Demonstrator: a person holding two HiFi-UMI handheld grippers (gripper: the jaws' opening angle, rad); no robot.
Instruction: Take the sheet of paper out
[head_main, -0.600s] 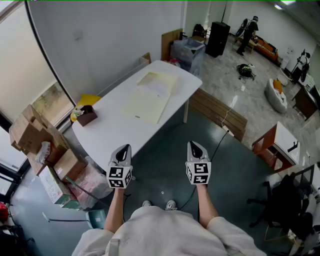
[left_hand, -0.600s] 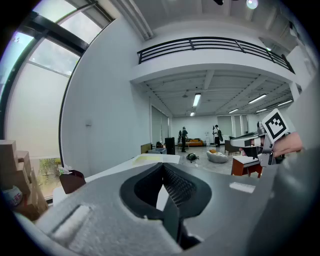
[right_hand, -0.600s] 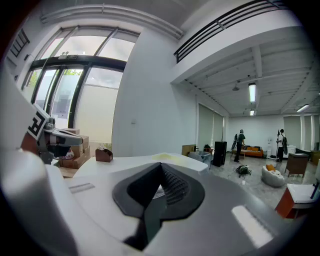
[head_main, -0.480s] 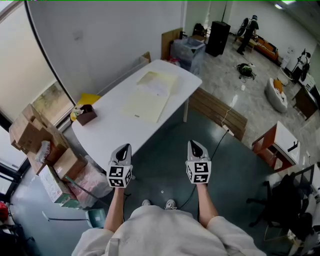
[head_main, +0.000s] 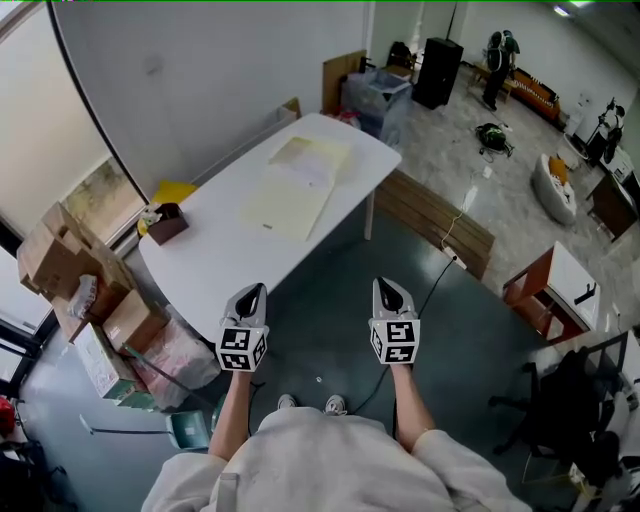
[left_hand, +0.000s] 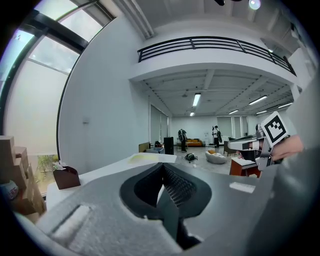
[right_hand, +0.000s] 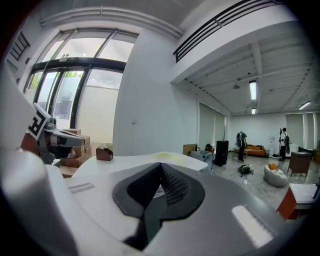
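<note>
Left gripper (head_main: 253, 291) and right gripper (head_main: 389, 286) barely moved; paper (head_main: 311, 169) lies well ahead.

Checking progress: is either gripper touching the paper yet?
No, the left gripper and right gripper hang short of the table where the paper lies.

My left gripper (head_main: 250, 292) and right gripper (head_main: 389, 288) hang over open dark floor (head_main: 320, 335). I see nothing between them and the near edge of the white table (head_main: 215, 275). The table's near end is bare. A small brown box (head_main: 167, 223) stands at its left edge, while a flat pale folder (head_main: 290, 205) and loose sheets (head_main: 312, 162) lie toward the far end. On the left, stacked cardboard boxes (head_main: 60, 265) and a plastic bag (head_main: 175, 360) crowd the window side. The wall (head_main: 200, 80) closes off the table's far long side. On the right, a low wooden bench (head_main: 435, 225) stands near the table, and a cable (head_main: 440, 280) trails over the floor.
</note>
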